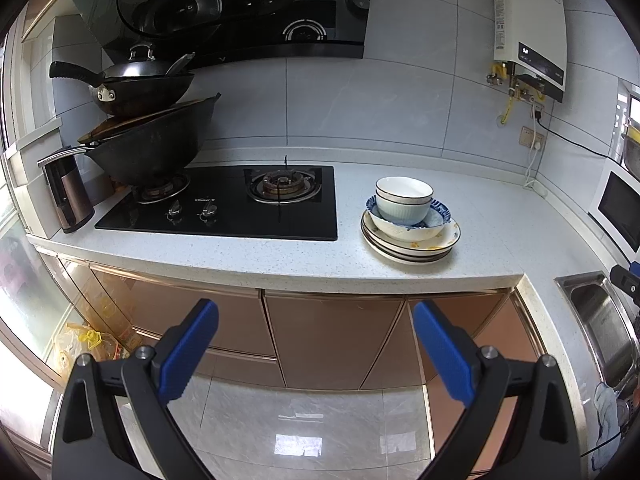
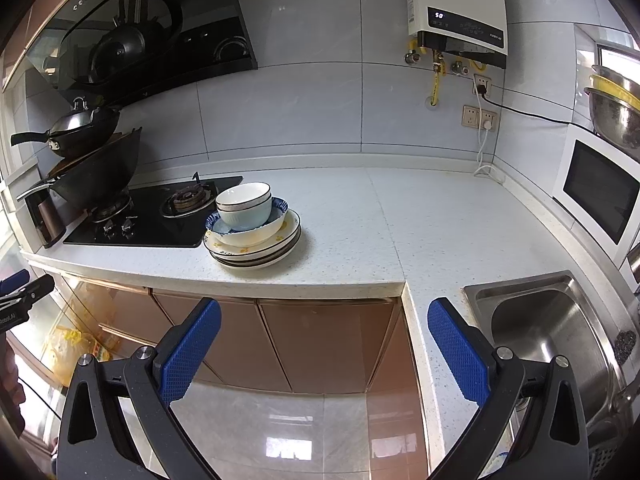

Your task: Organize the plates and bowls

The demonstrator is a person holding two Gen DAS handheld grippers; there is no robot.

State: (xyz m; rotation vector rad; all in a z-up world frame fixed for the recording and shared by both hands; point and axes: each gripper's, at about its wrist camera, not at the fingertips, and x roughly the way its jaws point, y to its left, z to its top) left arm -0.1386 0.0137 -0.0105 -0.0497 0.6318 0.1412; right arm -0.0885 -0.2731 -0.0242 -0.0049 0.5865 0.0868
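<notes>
speckled white stone makes up the counter [image 1: 248, 256], and everything here sits in relation to the black glass stove [image 1: 224, 208] set into it. left of the stove stands a brown kettle [image 1: 66, 192]. on the stove's left burner rests a big dark wok [image 1: 148, 152] with a smaller black pan [image 1: 136, 84] stacked on top of it; the right burner [image 1: 284, 186] is bare. just right of the stove, on the counter and close to its front edge, is the pile of dishes [image 1: 410, 220]: several plates [image 1: 404, 250] at the bottom, a wide white bowl and a blue-rimmed one above them, and two pale bowls [image 1: 404, 200] nested on top. further right of the stove, past the counter's corner, is a steel sink [image 2: 548, 328], with a white microwave [image 2: 600, 192] behind it.

both tongs hover in front of the brown cabinet doors below the stove, well apart from the dishes. the left gripper [image 1: 316, 344] has its blue pads spread wide with nothing between them; the right gripper [image 2: 324, 344] is likewise wide and holds nothing.
</notes>
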